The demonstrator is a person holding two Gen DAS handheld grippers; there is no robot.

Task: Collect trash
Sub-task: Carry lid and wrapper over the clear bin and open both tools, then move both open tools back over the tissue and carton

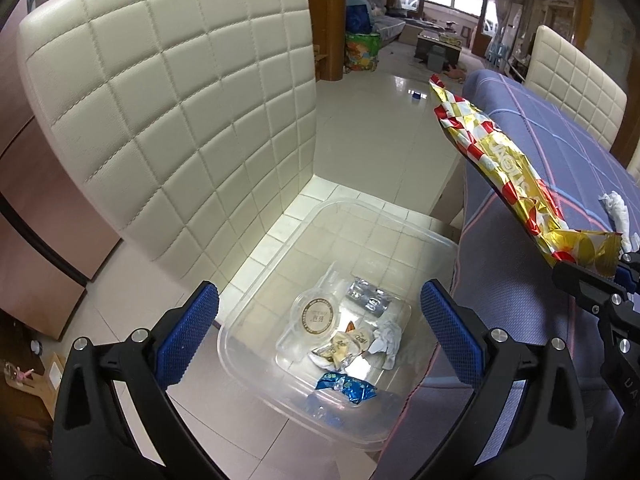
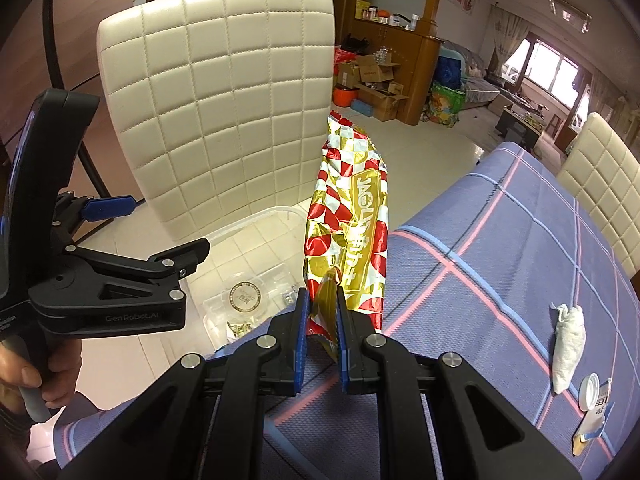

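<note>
We pinch the gold-and-red wrapper [image 2: 348, 216] by its end in the right gripper [image 2: 322, 320] so that it reaches toward the clear bin [image 1: 256, 320], while the left gripper [image 1: 320, 336], spread wide and empty, hangs above that bin.

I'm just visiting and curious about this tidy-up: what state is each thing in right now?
Left gripper: open, empty, above the bin.
Right gripper: shut on the snack bag.
Snack bag: crumpled, held up off the table.
Clear plastic bin: on the chair seat, lidless, partly filled with wrappers.
Crumpled tissue: lying on the tablecloth, not collected.
White cap: lying on the tablecloth beside a small wrapper.
</note>
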